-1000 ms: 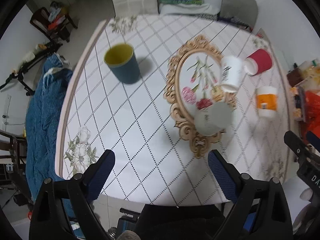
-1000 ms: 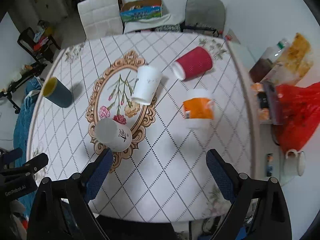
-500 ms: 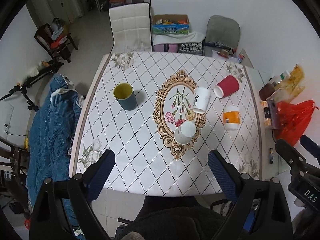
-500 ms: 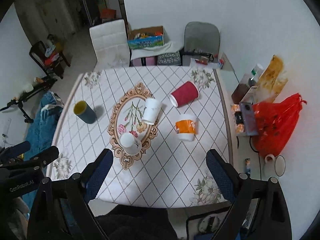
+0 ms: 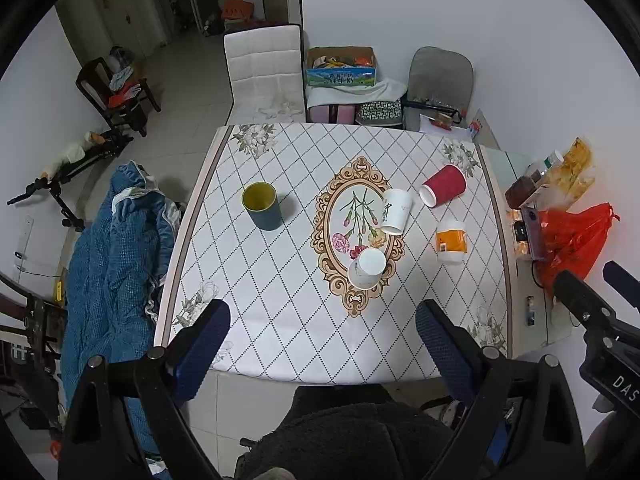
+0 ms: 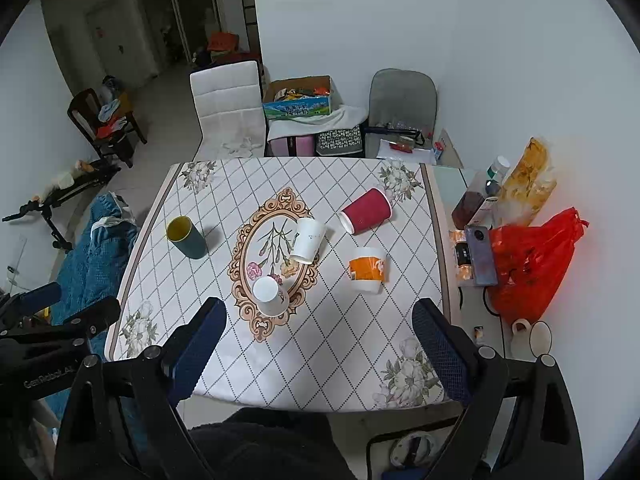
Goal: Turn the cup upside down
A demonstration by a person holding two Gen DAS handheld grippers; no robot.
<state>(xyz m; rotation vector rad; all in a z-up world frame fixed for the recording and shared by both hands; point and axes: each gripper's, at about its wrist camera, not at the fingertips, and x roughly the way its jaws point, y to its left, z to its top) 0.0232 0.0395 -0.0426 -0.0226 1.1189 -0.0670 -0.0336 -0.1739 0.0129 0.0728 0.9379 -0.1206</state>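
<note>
Several cups sit on the patterned table (image 5: 280, 280). A dark teal cup (image 5: 262, 206) with a yellow inside stands upright at the left; it also shows in the right wrist view (image 6: 186, 237). A white cup (image 5: 367, 268) stands upside down near the front (image 6: 270, 296). Another white cup (image 5: 395, 211) and a red cup (image 5: 444, 186) lie on their sides. An orange-banded cup (image 5: 452, 241) stands at the right. My left gripper (image 5: 322, 344) and right gripper (image 6: 320, 344) are both open and empty, high above the table's near edge.
A red plastic bag (image 6: 532, 256), bottles and a phone sit on a side surface to the right. A blue quilt (image 5: 112, 264) lies left of the table. A white chair (image 5: 262, 72), a box and a grey chair (image 5: 440, 76) stand behind the table.
Both grippers have risen and pulled back from the table, so the whole table and room now show. The cups have not moved. Both grippers stay open.
</note>
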